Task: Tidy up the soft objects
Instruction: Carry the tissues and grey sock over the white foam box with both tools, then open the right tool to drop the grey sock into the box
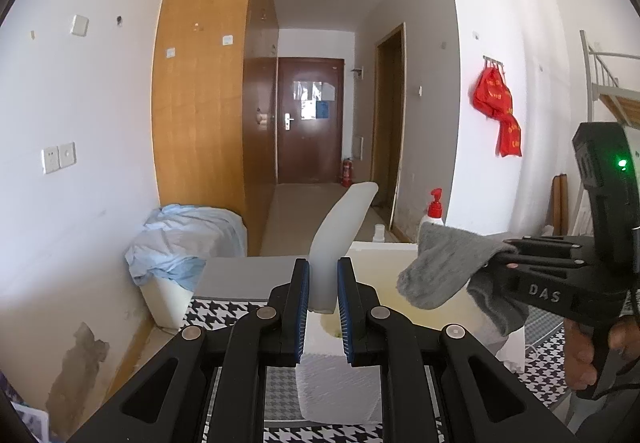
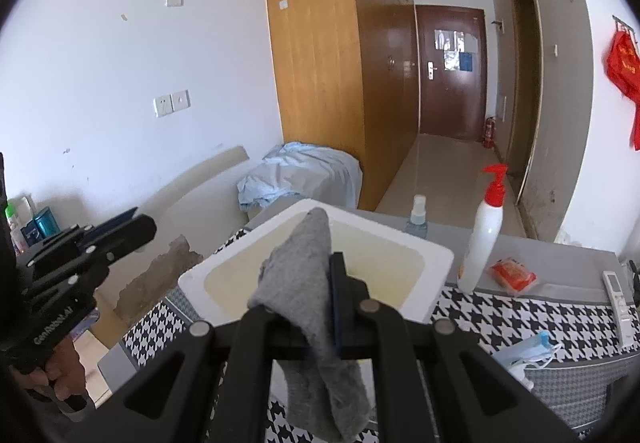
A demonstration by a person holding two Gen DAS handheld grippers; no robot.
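My left gripper (image 1: 323,295) is shut on a white, soft, flat strip (image 1: 340,231) that sticks up and to the right from between the blue pads (image 1: 303,291). Below it stands a white foam box (image 1: 340,383). In the right wrist view, my right gripper (image 2: 318,283) is shut on a grey sock-like cloth (image 2: 300,275), which drapes over and hides the left finger. That cloth hangs over the near rim of the foam box (image 2: 436,255), whose yellowish inside holds nothing I can see. The right gripper (image 1: 508,255) with the grey cloth (image 1: 444,267) also shows at the right of the left wrist view.
On the houndstooth-covered table (image 2: 500,315) are a white bottle with a red pump (image 2: 486,227), a small spray bottle (image 2: 418,215), a red packet (image 2: 514,275), a remote (image 2: 618,299) and a blue face mask (image 2: 532,355). A blue cloth (image 2: 300,175) covers a bin by the wardrobe.
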